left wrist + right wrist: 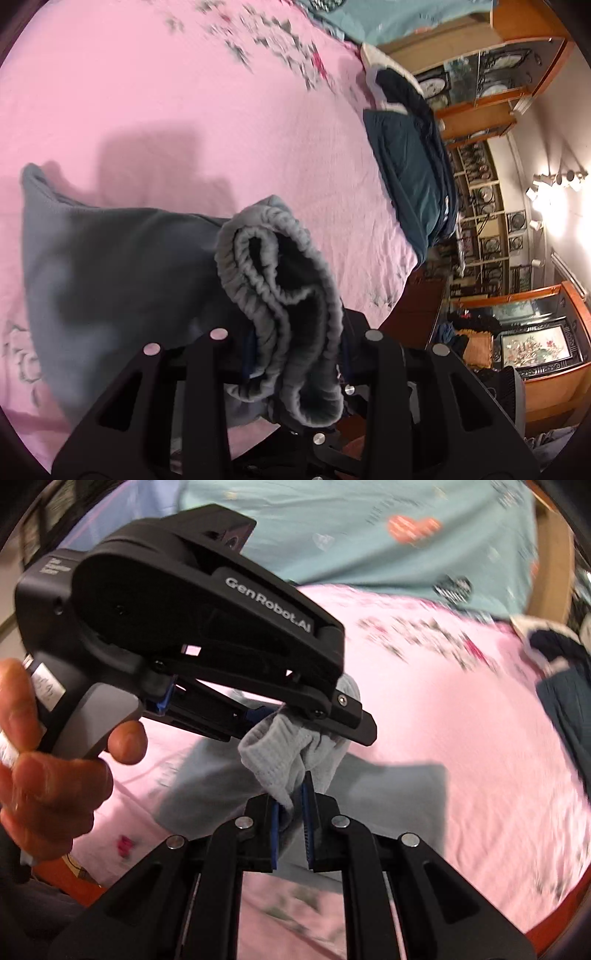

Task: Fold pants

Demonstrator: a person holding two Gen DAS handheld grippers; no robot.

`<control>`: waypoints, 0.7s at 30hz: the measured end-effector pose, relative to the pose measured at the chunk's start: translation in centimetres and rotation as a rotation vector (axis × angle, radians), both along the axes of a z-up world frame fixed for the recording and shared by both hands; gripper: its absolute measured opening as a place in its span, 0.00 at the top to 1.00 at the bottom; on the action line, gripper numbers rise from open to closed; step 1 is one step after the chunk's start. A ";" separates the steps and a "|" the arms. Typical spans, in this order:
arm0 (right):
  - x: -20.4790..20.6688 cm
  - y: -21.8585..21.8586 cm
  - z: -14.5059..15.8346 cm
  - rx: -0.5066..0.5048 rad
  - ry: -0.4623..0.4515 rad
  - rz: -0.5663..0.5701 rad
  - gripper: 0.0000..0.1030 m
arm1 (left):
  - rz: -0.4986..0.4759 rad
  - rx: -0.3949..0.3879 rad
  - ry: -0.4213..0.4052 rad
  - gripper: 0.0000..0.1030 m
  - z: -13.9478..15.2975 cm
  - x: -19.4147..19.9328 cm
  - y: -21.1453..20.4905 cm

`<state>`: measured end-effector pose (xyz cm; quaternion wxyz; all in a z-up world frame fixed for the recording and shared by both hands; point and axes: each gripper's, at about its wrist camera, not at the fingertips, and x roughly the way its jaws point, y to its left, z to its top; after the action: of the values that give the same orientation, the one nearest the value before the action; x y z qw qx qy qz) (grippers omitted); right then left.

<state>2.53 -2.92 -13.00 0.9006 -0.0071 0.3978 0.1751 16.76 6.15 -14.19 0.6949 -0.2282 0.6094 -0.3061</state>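
Observation:
Grey pants (122, 266) hang over a pink bed sheet (184, 92), the cloth trailing to the left. Their ribbed elastic waistband (280, 280) is bunched up between the fingers of my left gripper (295, 343), which is shut on it; the fabric hides the pads. In the right wrist view my right gripper (293, 805) is shut with its blue pads pinching a fold of the same grey pants (273, 753). Just above it is the left gripper (314, 727), clamped on the cloth and held by a person's hand (48, 775). The two grippers are close together.
A stack of folded dark teal clothes (410, 173) lies at the bed's right edge, also in the right wrist view as dark clothes (565, 686). A teal blanket (351, 528) covers the far end. Wooden cabinets (517, 74) stand beyond the bed.

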 end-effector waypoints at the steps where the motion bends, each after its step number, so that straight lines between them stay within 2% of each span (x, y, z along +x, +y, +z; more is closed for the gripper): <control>1: 0.1 -0.7 -0.5 0.009 0.015 -0.014 0.90 | -0.016 0.019 0.004 0.68 -0.5 0.2 -1.1; 5: 0.2 -3.1 -2.4 0.053 0.085 -0.058 0.90 | -0.068 0.098 0.024 0.66 -2.5 0.4 -4.5; 8: -0.8 -4.7 -3.8 0.081 0.126 -0.089 0.89 | -0.082 0.112 0.040 0.57 -3.3 0.2 -5.9; 12: 0.0 -6.1 -4.6 0.115 0.154 -0.120 0.89 | -0.118 0.128 0.013 0.50 -3.0 -0.2 -7.2; 13: -0.1 -6.3 -4.6 0.127 0.159 -0.119 0.89 | -0.124 0.125 0.013 0.44 -2.8 -0.3 -7.3; 14: -0.2 -6.5 -4.7 0.145 0.176 -0.117 0.88 | -0.126 0.118 0.014 0.35 -2.6 -0.5 -6.9; 15: -0.2 -6.9 -4.8 0.160 0.193 -0.118 0.84 | -0.124 0.109 0.013 0.31 -2.0 -0.7 -6.5; 17: -0.3 -8.3 -4.7 0.176 0.230 -0.149 0.69 | -0.125 0.097 -0.020 0.29 -0.5 -1.1 -5.3; 19: -0.4 -10.4 -4.2 0.195 0.254 -0.199 0.66 | -0.117 0.095 -0.068 0.23 0.9 -1.6 -3.5; 21: -1.0 -12.0 -2.9 0.207 0.234 -0.248 0.66 | -0.073 0.102 -0.117 0.20 2.1 -2.0 -0.9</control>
<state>1.57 -14.90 -15.90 0.8587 0.1550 0.4776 0.1025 14.80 5.22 -12.13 0.7284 -0.1519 0.5905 -0.3125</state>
